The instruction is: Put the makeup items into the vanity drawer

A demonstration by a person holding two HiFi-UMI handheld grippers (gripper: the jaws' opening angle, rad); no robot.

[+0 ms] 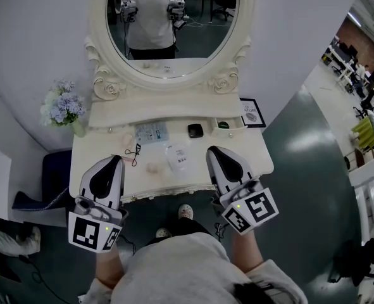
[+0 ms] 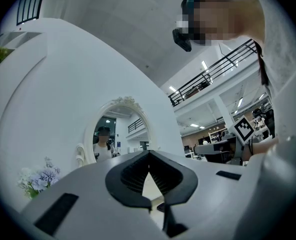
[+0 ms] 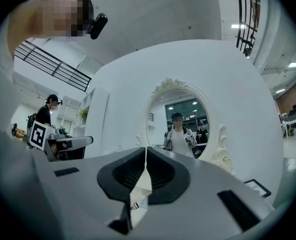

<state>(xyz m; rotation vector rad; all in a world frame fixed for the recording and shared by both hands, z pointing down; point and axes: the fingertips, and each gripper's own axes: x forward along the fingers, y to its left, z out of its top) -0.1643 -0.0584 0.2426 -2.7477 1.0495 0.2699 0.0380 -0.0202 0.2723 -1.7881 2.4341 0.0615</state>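
A white vanity table (image 1: 256,154) with an oval mirror (image 1: 174,24) stands in front of me. Its top carries a clear packet (image 1: 177,158), a black compact (image 1: 195,130), a pale blue card (image 1: 150,132), a small black tool (image 1: 133,152) and a pale puff (image 1: 154,168). A small open compartment (image 1: 236,124) at the back right holds a green item (image 1: 223,125). My left gripper (image 1: 116,159) (image 2: 149,153) is shut and empty over the table's front left. My right gripper (image 1: 212,151) (image 3: 146,149) is shut and empty over the front right.
A bunch of blue flowers (image 1: 61,105) stands at the table's back left, a framed picture (image 1: 252,113) at the back right. A dark stool (image 1: 55,173) sits left of the vanity. My feet (image 1: 185,211) show under the front edge.
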